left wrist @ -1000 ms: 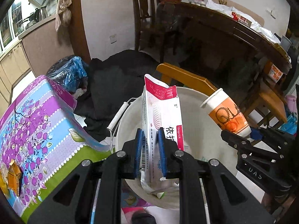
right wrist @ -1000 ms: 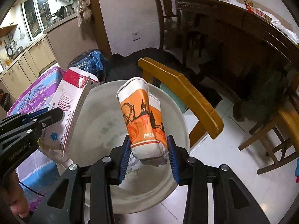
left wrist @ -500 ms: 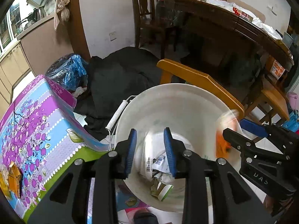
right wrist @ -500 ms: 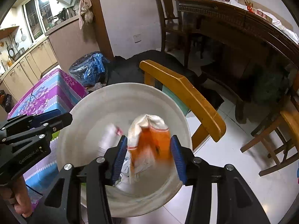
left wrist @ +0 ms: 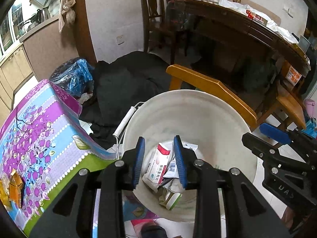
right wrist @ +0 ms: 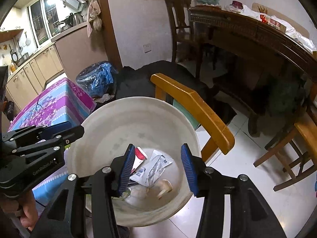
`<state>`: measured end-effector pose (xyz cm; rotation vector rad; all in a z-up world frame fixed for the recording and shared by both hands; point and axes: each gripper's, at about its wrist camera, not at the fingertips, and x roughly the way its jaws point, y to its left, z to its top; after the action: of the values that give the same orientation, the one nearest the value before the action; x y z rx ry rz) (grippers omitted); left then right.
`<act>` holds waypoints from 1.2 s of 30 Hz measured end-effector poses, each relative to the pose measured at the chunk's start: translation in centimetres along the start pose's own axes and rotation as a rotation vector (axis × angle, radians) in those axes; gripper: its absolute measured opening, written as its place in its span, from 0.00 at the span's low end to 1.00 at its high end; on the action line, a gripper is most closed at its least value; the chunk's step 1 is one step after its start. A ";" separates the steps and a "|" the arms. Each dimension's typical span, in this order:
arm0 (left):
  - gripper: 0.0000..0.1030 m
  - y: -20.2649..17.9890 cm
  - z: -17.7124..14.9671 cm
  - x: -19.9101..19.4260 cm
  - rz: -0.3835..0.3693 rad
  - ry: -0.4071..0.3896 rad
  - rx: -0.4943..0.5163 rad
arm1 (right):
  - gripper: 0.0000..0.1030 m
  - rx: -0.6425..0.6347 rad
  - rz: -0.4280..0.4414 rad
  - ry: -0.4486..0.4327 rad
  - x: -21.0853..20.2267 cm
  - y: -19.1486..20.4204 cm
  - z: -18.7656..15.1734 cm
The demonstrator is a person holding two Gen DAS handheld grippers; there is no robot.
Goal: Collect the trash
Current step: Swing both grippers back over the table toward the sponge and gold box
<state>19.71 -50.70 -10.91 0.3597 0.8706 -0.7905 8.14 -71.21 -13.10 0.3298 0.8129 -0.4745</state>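
- Over the bucket [left wrist: 198, 107], that's where both grippers hang, and the bucket is our landmark for everything.
- Left gripper [left wrist: 160, 161]: jaws apart, blue pads spread, nothing between them, poised above the bucket's near-left rim.
- Right gripper [right wrist: 158, 168]: jaws wide apart too, empty, hovering above the bucket's mouth; from the left wrist view it shows at the bucket's right edge [left wrist: 277, 154].
- Down at the bottom of the bucket lies the trash: the white box [left wrist: 157, 164] with its red end, leaning on the heap, red end pointing to the far wall of the bucket.
- Same box from the right wrist view [right wrist: 138, 156], tucked at the bottom's left side, partly hidden behind a pad.
- Beside it in the bucket, a crumpled white wrapper [right wrist: 152, 168] with a barcode, and a pale cup [right wrist: 164, 187] blurred on the bottom's right side; I cannot tell whether it has settled.
- A green-rimmed scrap [left wrist: 170, 198] sits at the near side of the bucket floor.
- Bucket's handle [left wrist: 124, 122] hangs over its left rim.
- Left of the bucket, touching or nearly so, the floral tabletop [left wrist: 39, 134].
- Behind the bucket, a yellow chair [right wrist: 190, 107] just against its far rim.
- Beyond the bucket to the far left, a blue bag [right wrist: 97, 79] on the floor.
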 end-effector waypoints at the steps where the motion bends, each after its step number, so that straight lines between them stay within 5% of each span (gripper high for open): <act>1: 0.28 0.1 0.0 -0.2 0.000 -0.002 -0.002 | 0.47 0.000 -0.001 -0.001 -0.1 0.0 -0.1; 14: 0.28 0.6 -0.2 -1.5 -0.005 -0.022 -0.011 | 0.47 -0.002 0.003 -0.023 -1.9 0.5 -0.3; 17: 0.36 1.2 -0.7 -2.4 -0.003 -0.040 -0.007 | 0.48 -0.005 0.027 -0.070 -3.1 0.9 -0.5; 22: 0.46 4.5 -2.9 -6.6 0.000 -0.105 -0.006 | 0.66 -0.084 0.153 -0.216 -7.5 5.0 -1.9; 31: 0.63 18.7 -10.8 -17.5 0.122 -0.208 -0.111 | 0.78 -0.281 0.461 -0.243 -10.0 17.5 -5.4; 36: 0.64 29.4 -16.8 -22.2 0.270 -0.213 -0.302 | 0.78 -0.374 0.612 -0.163 -9.3 25.9 -7.7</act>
<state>23.78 -10.91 -4.35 0.1185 0.7096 -0.4295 11.44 -43.17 -8.44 0.1742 0.5863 0.2222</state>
